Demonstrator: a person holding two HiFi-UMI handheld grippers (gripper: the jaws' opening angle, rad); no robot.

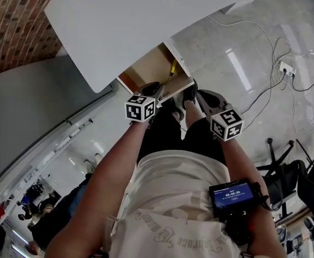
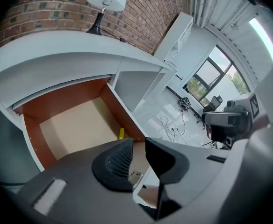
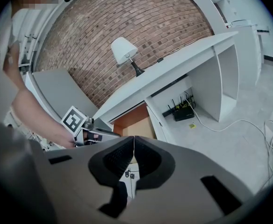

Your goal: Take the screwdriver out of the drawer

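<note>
Head view: the drawer [image 1: 146, 69] is pulled out from under the white desk [image 1: 135, 15]. The screwdriver [image 1: 173, 67] lies inside it, with its yellow handle tight against the right-hand side wall.

Left gripper view: the left gripper [image 2: 139, 146] hangs over the drawer's front edge with its jaws apart and nothing between them. The yellow handle sits just past the tips, tucked into the corner by the wall.

Right gripper view: the right gripper [image 3: 133, 146] has its jaws closed together and is empty. It's back from the drawer and aimed roughly at it.

My worry is that wall. With the screwdriver hugging it, one jaw will probably land on the wood or on top of the handle instead of slipping beside it. A round handle pinched off-centre could also roll or squirt out, further into the corner.
</note>
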